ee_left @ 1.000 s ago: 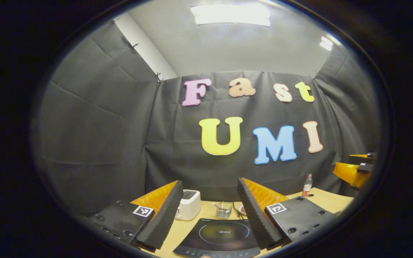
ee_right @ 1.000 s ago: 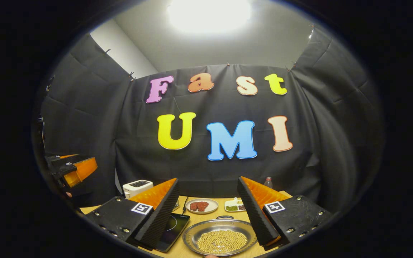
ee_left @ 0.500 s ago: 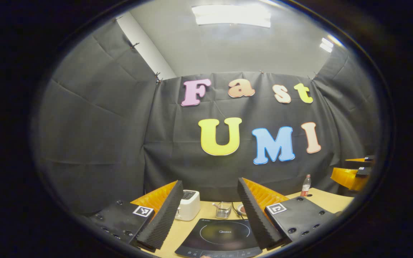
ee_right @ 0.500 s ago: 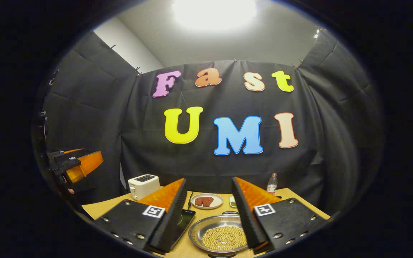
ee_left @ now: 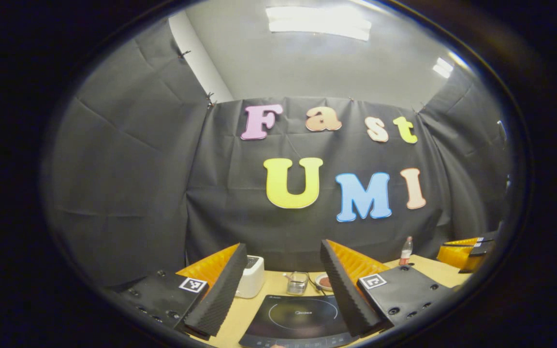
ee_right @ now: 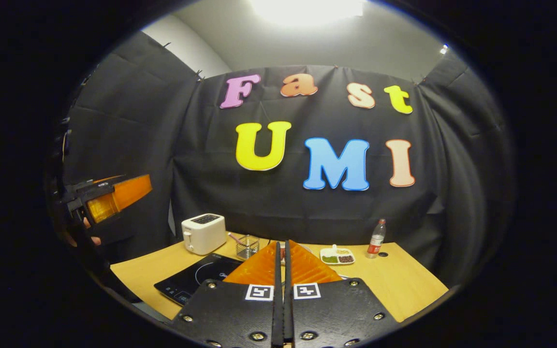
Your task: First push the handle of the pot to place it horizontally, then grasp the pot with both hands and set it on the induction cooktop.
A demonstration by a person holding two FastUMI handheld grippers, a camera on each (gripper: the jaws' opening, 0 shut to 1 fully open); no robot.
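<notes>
Right gripper view: your right gripper, fingers pressed together, hides the pot; I cannot place it. Your left gripper, spread, hovers over the induction cooktop. Pushing blind, you might miss the handle.

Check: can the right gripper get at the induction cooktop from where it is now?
Probably yes. The right gripper is shut, above the table, and the induction cooktop lies just ahead to its left with nothing standing between them.
</notes>
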